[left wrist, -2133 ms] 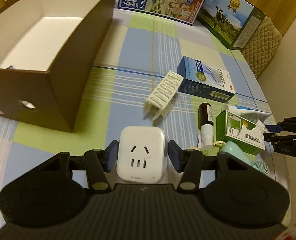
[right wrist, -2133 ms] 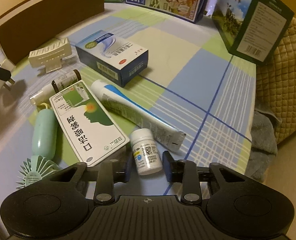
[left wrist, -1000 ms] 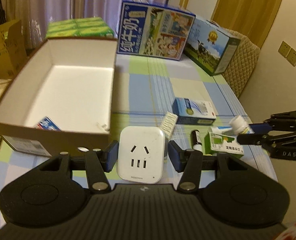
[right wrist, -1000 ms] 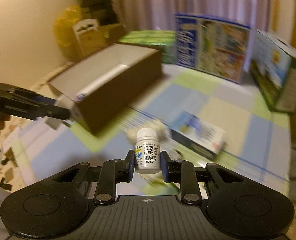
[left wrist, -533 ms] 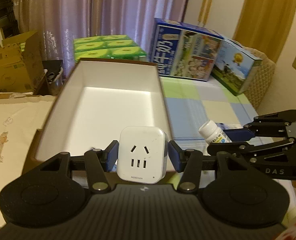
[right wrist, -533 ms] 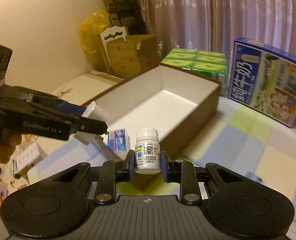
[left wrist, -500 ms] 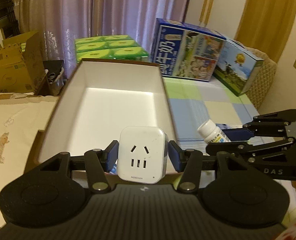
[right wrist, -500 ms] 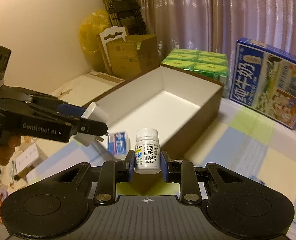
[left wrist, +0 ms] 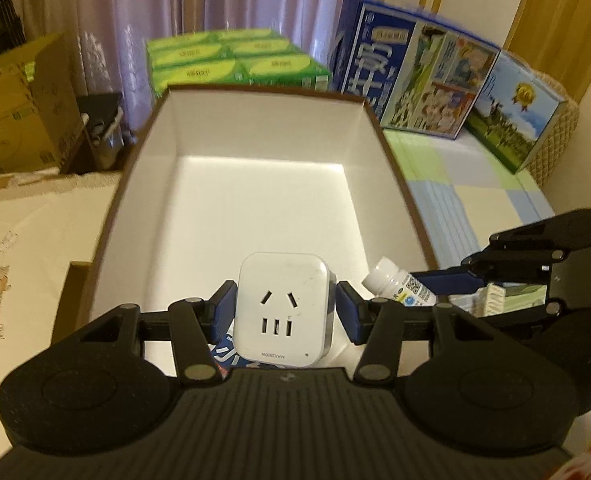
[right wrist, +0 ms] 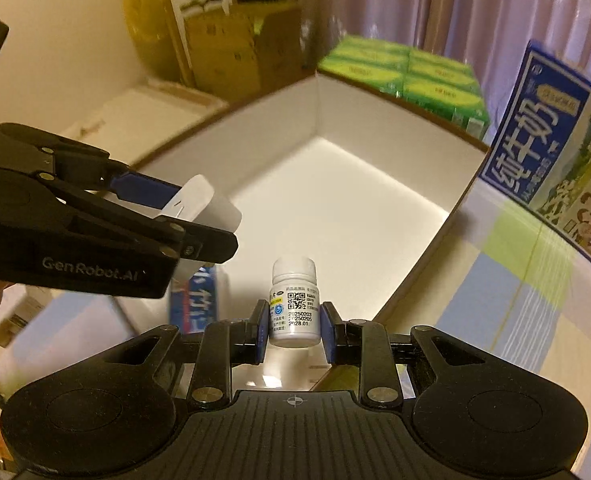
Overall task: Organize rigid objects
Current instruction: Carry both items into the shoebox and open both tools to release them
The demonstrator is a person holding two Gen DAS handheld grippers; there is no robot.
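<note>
My left gripper [left wrist: 282, 310] is shut on a white plug adapter [left wrist: 281, 308] and hangs over the near end of the brown box [left wrist: 391, 160] with its white inside. My right gripper [right wrist: 294, 330] is shut on a small white pill bottle [right wrist: 294, 304], upright, over the same near end. In the right wrist view the left gripper [right wrist: 199, 220] shows at the left with the white plug adapter [right wrist: 201, 204]. In the left wrist view the right gripper [left wrist: 419, 284] comes in from the right with the pill bottle [left wrist: 399, 286]. A small blue carton [right wrist: 195, 300] lies inside the box.
Behind the box stand green cartons [left wrist: 231, 60] and two big printed milk cartons [left wrist: 411, 68]. A checked cloth [right wrist: 507, 280] covers the table to the right. Cardboard boxes [left wrist: 19, 108] and a curtain are at the back left.
Both grippers have moved from the table's right side to over the box's near end, carrying the adapter and the bottle. The box now fills both views.
</note>
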